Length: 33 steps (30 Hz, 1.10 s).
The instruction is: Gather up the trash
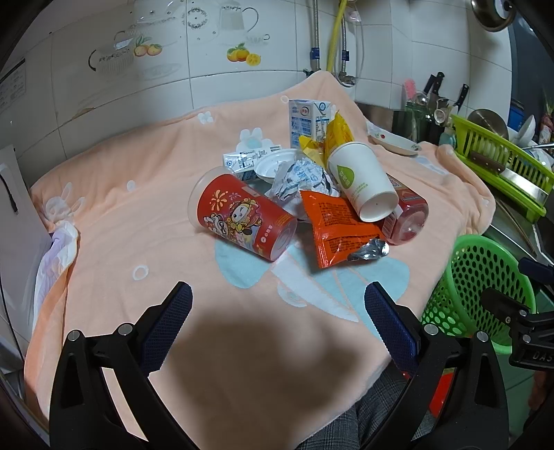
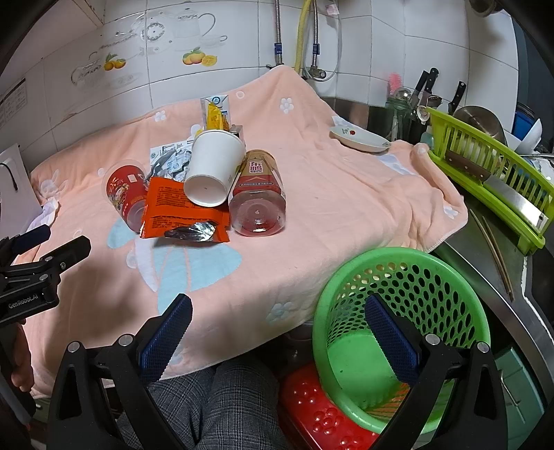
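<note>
**Both claws wide over the peach towel, trash heaped ahead**

Your left claw point(image 1: 278, 297) hangs empty, its blue-padded fingers point(image 1: 169, 322) spread wide above a bare stretch of the peach towel point(image 1: 138, 214). Straight ahead of it lies the trash pile: a red cup point(image 1: 242, 218) on its side nearest the left finger, an orange wrapper point(image 1: 337, 228) with a torn foil corner ahead of the right finger, and a white paper cup point(image 1: 363, 180) tipped over on top of the wrapper. Behind the paper cup a bottle point(image 1: 407, 214) lies on its side, its base toward you. Further back sit crumpled paper point(image 1: 297, 180), a yellow wrapper point(image 1: 332, 135) and an upright milk carton point(image 1: 306, 121).

Your right claw point(image 2: 278, 297) is also wide and holds nothing. Its right finger reaches over the green basket point(image 2: 408, 263), which stands just past the towel's near edge and looks empty; the left finger is over the towel. The pile lies ahead and to the left of this claw, well apart from the basket.

Beyond the towel, a white tiled wall point(image 2: 398, 45) carries fruit decals and pipes point(image 2: 278, 31). Off to the right of both claws, a small dish point(image 2: 360, 138) rests on the towel's far corner, beside a lime dish rack point(image 2: 484, 162) and a knife holder.
</note>
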{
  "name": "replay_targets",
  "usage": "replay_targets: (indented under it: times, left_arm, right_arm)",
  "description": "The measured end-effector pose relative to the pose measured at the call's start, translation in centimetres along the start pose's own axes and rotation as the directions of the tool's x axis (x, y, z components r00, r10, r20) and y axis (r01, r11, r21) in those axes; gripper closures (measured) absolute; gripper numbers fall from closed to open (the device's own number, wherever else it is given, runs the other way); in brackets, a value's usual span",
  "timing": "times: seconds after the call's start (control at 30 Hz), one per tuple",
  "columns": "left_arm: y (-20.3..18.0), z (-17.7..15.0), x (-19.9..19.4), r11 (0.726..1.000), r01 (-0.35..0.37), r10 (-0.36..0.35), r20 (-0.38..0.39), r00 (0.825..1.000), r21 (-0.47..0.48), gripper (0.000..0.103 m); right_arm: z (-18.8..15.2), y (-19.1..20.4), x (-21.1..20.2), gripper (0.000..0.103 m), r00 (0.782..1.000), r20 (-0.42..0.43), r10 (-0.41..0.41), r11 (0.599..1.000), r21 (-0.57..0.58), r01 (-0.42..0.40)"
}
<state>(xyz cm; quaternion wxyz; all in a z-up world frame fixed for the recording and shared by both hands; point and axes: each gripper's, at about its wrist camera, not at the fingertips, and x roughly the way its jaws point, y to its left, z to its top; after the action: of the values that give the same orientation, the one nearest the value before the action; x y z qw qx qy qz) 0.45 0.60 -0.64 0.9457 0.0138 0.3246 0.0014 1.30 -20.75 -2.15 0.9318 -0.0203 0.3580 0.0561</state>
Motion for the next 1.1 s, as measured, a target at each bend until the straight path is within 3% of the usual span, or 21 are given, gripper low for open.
replay_targets:
  times: [0.77,1.1]
  left_arm:
    - [1.0,0.8,0.8,1.000,-0.017,0.016,-0.017,1.000,-0.015,0.005]
    - [2.8,1.4,1.2,0.999,-0.029,0.028,-0.017,0.999,-0.039,0.005]
  right_arm:
    - [1.9,0.6,0.7,0.006,1.000,0.016,0.021,1.000,-0.017,-0.021]
    - [5.8,1.4,2.1,0.007,0.994,0.014,0.109,0.994,-0.011,-0.109]
